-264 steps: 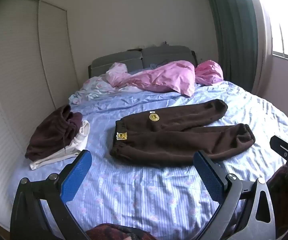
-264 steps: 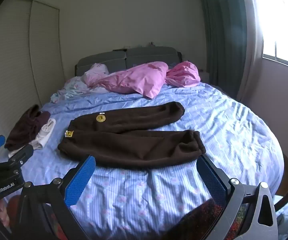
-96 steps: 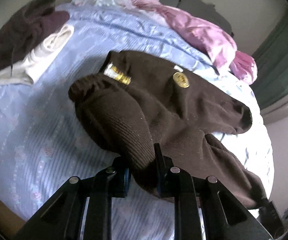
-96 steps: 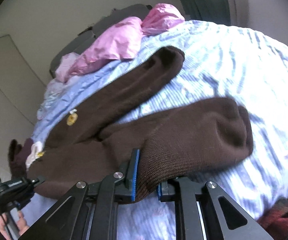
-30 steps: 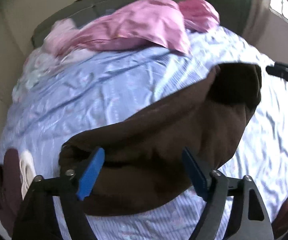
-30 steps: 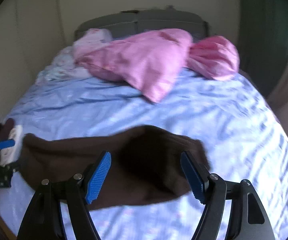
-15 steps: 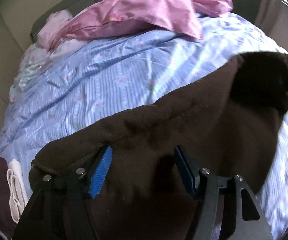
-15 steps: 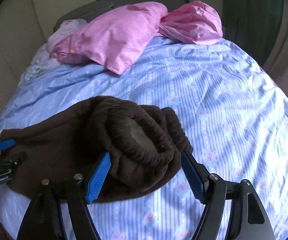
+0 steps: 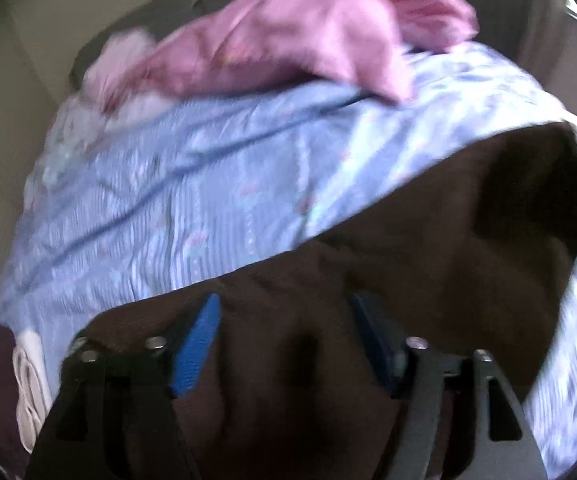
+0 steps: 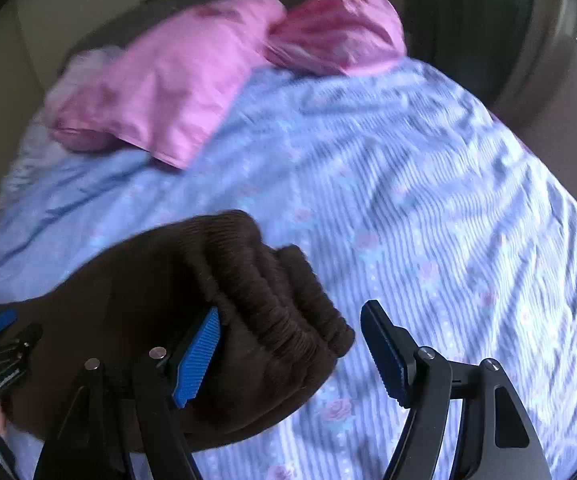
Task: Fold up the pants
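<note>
Our left claw point(image 9: 284, 344) is opening over the brown pants point(image 9: 428, 264) on the bed point(image 9: 208, 184), seemingly free; the right claw point(image 10: 292, 356) gapes at the cuffs point(image 10: 272, 292). We should grip both ends evenly before folding

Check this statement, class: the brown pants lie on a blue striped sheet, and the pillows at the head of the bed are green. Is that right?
Not quite. The pillows are pink, not green, as the right wrist view shows. The brown pants do lie on the blue striped sheet.
</note>
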`<state>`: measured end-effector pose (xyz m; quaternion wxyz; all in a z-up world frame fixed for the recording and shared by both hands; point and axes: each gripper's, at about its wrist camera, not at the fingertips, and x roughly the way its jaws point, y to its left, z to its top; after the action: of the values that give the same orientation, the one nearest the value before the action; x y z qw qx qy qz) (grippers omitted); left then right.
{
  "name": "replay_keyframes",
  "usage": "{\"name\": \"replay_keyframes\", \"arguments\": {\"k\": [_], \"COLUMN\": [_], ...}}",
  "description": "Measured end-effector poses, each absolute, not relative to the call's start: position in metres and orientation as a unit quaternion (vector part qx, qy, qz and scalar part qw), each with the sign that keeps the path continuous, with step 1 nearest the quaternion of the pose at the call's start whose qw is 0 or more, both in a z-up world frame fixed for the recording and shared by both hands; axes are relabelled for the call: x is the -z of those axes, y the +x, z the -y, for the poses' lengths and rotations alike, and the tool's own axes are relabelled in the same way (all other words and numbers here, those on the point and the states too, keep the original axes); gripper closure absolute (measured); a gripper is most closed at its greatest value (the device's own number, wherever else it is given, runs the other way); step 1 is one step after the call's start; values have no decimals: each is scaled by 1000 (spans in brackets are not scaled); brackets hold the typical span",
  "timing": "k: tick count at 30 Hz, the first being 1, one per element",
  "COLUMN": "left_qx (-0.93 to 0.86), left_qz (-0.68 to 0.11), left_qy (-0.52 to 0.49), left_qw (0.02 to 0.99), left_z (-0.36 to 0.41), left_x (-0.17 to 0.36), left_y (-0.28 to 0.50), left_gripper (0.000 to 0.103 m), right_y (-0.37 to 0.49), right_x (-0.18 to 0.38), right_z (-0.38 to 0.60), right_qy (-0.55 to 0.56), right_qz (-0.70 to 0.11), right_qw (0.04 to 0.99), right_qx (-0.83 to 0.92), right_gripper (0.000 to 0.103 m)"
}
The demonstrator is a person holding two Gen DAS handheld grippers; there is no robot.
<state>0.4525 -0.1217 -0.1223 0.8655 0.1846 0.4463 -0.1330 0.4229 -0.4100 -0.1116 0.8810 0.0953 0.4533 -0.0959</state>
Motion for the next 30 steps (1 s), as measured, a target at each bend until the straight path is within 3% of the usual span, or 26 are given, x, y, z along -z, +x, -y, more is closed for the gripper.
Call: {"name": "replay_keyframes", "arguments": {"k": [7, 10, 11, 15, 19, 26, 30], "left_qx": [271, 288, 285, 265, 274, 259, 248], "left_qz": [-449, -453, -452, -449, -460, -505, -485], "left_qy": [200, 224, 235, 252, 224, 151, 148], "left_qw": [828, 813, 812, 816, 814, 810, 826], "left_z": [148, 164, 170, 181, 177, 163, 145], "left_x": [121, 137, 142, 154, 150, 145, 127], "left_y": [379, 364, 362, 366, 375, 400, 388], "left_gripper": [26, 26, 26, 27, 35, 32, 32], "right_y": [418, 429, 430, 429, 424, 442, 437], "right_x": [92, 105, 110, 117, 96, 117, 120], "right_z": [390, 392, 393, 395, 416, 441, 425], "right_qy": [7, 37, 44, 56, 114, 178, 108], "right_qz": [-428, -458, -465, -468, -456, -506, -491], "right_qw": [902, 888, 884, 881, 882, 842, 859], "right_qx": [59, 32, 29, 40, 43, 61, 97], "right_gripper": [33, 61, 65, 71, 74, 71, 43]}}
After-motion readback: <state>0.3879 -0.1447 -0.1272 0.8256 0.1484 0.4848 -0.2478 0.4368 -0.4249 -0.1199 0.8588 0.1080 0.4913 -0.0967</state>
